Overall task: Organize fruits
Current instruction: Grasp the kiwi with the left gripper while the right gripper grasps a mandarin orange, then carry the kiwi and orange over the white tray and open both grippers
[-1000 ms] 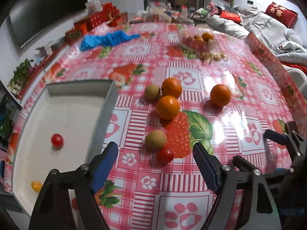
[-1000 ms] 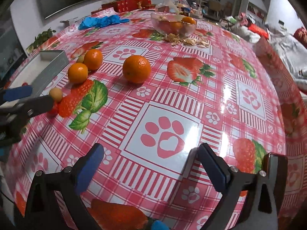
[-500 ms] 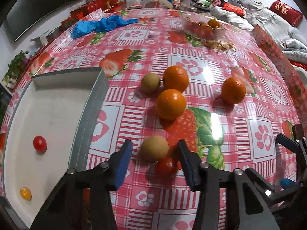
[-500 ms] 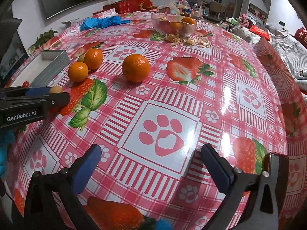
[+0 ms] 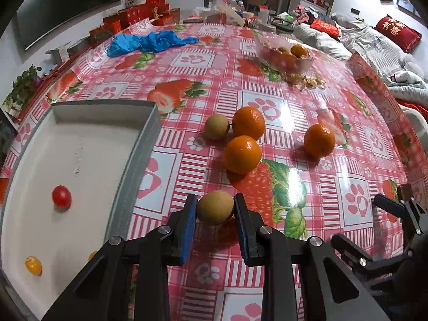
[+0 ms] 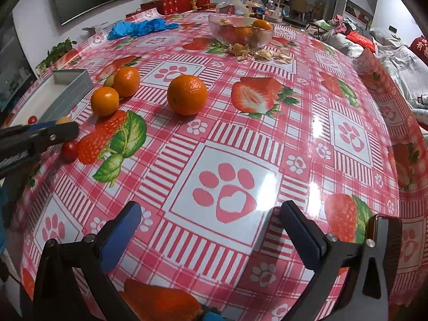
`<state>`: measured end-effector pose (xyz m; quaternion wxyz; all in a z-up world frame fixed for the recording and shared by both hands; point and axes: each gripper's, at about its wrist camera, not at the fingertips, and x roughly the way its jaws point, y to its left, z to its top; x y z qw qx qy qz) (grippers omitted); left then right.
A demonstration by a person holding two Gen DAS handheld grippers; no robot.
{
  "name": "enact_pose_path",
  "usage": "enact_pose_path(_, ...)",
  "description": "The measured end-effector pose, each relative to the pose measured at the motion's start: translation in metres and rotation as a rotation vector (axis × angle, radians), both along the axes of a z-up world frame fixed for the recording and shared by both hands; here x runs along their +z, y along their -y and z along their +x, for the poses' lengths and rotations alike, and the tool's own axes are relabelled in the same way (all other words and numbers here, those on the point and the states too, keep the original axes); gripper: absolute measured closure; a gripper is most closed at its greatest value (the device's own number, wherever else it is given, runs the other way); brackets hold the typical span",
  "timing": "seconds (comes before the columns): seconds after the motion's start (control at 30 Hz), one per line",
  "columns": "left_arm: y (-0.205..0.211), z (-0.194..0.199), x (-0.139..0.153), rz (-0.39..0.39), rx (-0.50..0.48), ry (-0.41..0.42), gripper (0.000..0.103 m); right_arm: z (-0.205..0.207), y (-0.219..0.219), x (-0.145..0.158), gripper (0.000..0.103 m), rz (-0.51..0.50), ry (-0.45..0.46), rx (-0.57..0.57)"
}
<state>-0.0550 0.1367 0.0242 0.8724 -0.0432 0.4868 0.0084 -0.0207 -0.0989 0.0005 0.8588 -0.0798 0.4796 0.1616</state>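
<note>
While its jaws were closing, the left gripper had a brown fruit between its pads, touching both, on the table just right of the tray. Over bare cloth, the right gripper gaped wide, holding nothing.

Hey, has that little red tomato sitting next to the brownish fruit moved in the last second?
No. In the right wrist view the red tomato sits at the same tip of the printed strawberry on the tablecloth as before.
</note>
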Motion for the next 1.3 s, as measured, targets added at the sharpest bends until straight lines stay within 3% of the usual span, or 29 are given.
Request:
enact_pose_path(0.33,-0.002,-0.025,0.009,-0.031,-0.038,0.039,0.074,0.042,-0.024,0.007,0.001,0.04,-0.005,-0.044)
enact_pose_path(0.6,-0.007,-0.042,0.003,-0.036,-0.053,0.021,0.074,0.073,-0.05,0.011,0.016,0.043,0.041,-0.052)
enact_pose_path(0.7,-0.01,-0.046,0.0,-0.035,-0.052,0.015,0.074,0.076,-0.061,0.01,0.026,0.027,0.062,-0.043)
enact_pose_path(0.83,-0.013,-0.05,-0.002,-0.036,-0.054,0.013,0.074,0.076,-0.065,0.013,0.061,0.046,0.078,-0.022)
enact_pose_path(1.3,-0.016,-0.068,0.009,-0.036,-0.045,0.052,0.074,0.031,-0.033,0.04,0.061,0.187,0.039,0.024)
